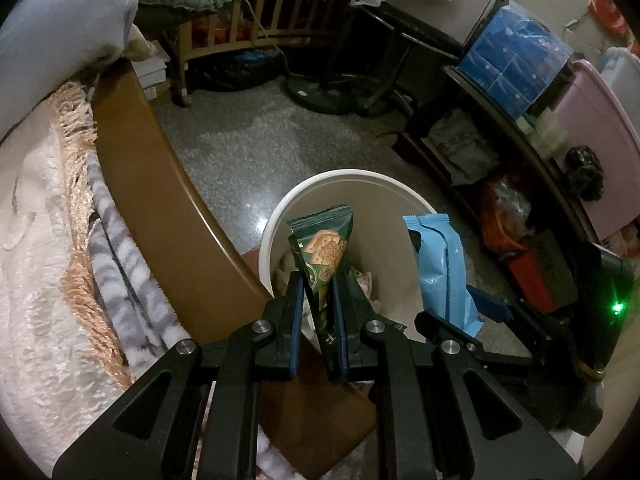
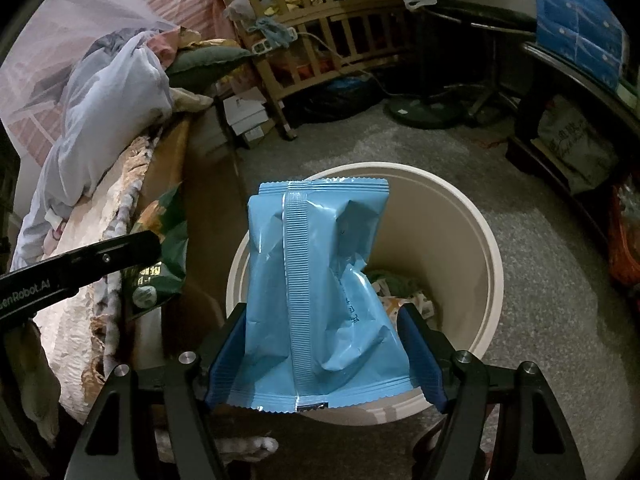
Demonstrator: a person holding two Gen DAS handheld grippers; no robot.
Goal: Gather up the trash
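Note:
My left gripper (image 1: 316, 280) is shut on a green cracker wrapper (image 1: 324, 248) and holds it above a cream round trash bin (image 1: 348, 178) on the floor. My right gripper (image 2: 322, 312) is shut on a light blue snack wrapper (image 2: 316, 280) and holds it over the same bin (image 2: 488, 240). The blue wrapper (image 1: 440, 264) also shows in the left wrist view, to the right of the green one. The green wrapper (image 2: 164, 248) and the left gripper's finger (image 2: 100, 258) show at the left of the right wrist view. Crumpled trash (image 2: 404, 292) lies in the bin.
A wooden bed frame (image 1: 160, 208) with blankets (image 1: 48, 240) runs along the left. A wooden crib (image 2: 328, 40) and a fan base (image 2: 424, 112) stand at the back. A dark shelf (image 1: 500, 152) with bags and a pink bin (image 1: 600, 152) stands on the right. The floor is grey speckled stone.

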